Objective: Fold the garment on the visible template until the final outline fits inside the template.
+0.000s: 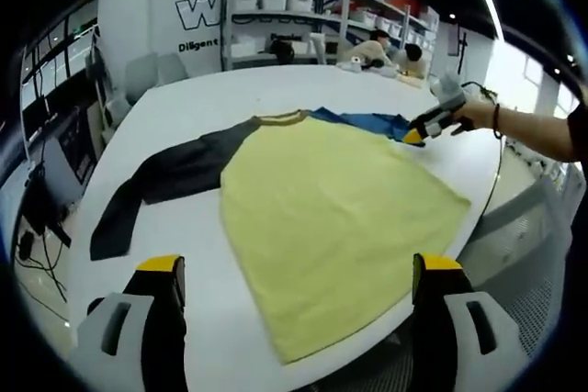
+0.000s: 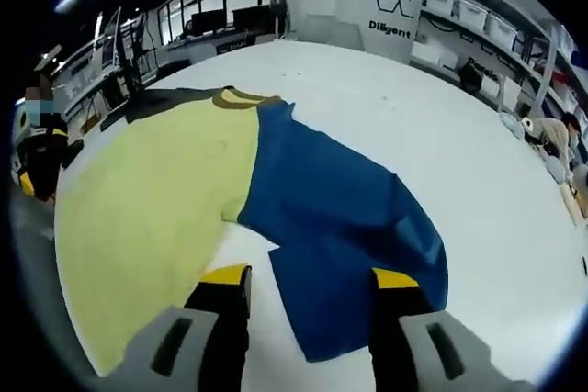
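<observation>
Garment [image 1: 322, 208] beyond open left fingers [image 1: 161, 274].

Blue sleeve [image 1: 372, 122] mostly hidden behind yellow shirt body [image 1: 331, 213]

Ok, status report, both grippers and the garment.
Left gripper open, above yellow body. Right gripper open at blue sleeve. Garment flat, unfolded. Nothing obstructing.

Shirt [image 1: 322, 208]: pale yellow body, no print, dark grey sleeve [image 1: 165, 185], mustard-brown collar [image 2: 241, 97], other sleeve [image 2: 344, 227] solid blue. Desk [image 1: 184, 98] plain white. Left gripper [image 1: 299, 268] and right gripper [image 2: 308, 277]: black jaws, yellow tips, grey housing.
</observation>
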A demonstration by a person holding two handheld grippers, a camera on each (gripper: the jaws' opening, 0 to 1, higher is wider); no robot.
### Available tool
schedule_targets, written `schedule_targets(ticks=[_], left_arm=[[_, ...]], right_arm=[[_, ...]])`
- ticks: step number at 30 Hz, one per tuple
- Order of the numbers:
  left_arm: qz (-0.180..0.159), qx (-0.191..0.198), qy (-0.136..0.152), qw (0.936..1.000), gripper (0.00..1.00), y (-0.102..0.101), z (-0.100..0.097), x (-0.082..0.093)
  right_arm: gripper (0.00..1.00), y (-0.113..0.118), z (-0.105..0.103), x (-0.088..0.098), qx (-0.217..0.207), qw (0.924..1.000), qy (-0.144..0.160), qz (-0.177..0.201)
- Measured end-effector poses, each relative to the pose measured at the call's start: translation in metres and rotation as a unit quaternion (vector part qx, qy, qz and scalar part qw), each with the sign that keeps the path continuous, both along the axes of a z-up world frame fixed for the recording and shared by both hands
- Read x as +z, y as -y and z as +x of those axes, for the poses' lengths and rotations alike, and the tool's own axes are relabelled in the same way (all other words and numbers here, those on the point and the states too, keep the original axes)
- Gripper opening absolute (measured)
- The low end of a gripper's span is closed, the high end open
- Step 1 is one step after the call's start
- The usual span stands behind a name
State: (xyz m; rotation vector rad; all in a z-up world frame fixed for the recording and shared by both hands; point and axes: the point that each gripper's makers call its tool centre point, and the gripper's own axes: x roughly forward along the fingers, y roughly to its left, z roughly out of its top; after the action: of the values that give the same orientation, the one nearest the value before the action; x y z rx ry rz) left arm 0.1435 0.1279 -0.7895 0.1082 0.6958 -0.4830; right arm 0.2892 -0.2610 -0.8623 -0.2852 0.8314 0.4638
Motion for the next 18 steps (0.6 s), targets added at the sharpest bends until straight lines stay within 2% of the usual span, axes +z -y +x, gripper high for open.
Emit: schedule_targets(ticks=[1,2,3,4,6,10,11,12,15,18], left_arm=[[0.0,0.0,0.001,1.0,0.99,0.0,0.0,0.001],[0.001,0.001,-0.002,1.0,0.99,-0.001,0.0,0.001],[0.001,0.001,-0.001,1.0,0.99,-0.001,0.0,0.001],[0.002,0.0,-0.001,1.0,0.99,-0.001,0.0,0.001],[0.004,-0.002,-0.005,1.0,0.99,-0.002,-0.001,0.0],[0.009,-0.006,-0.009,0.9999,0.99,-0.003,-0.003,-0.003],[0.008,-0.01,-0.002,0.9999,0.99,-0.001,-0.002,-0.002],[0.007,-0.012,0.001,0.9999,0.99,-0.001,-0.001,-0.001],[0.011,-0.016,0.001,0.9998,0.99,0.0,-0.001,0.0],[0.013,-0.018,0.004,0.9997,0.99,0.001,0.0,0.001]], right_arm=[[0.43,0.0,-0.001,-0.003,0.004,1.0,-0.004,-0.004],[0.39,-0.007,0.009,0.004,0.008,0.9995,0.026,0.015],[0.35,-0.003,0.005,0.003,0.0,0.9998,0.012,0.013],[0.32,-0.005,0.006,0.004,-0.007,0.9996,0.015,0.021],[0.24,0.005,0.01,0.005,-0.031,0.9991,0.025,0.013],[0.1,0.008,0.008,0.001,-0.029,0.9992,0.026,0.005],[0.03,0.007,0.007,0.001,-0.028,0.9993,0.022,0.007],[0.0,0.007,0.006,0.0,-0.03,0.9993,0.018,0.012],[0.0,0.012,0.006,0.001,-0.032,0.9993,0.015,0.008],[0.0,0.019,0.01,0.01,-0.045,0.9985,0.031,0.001]])
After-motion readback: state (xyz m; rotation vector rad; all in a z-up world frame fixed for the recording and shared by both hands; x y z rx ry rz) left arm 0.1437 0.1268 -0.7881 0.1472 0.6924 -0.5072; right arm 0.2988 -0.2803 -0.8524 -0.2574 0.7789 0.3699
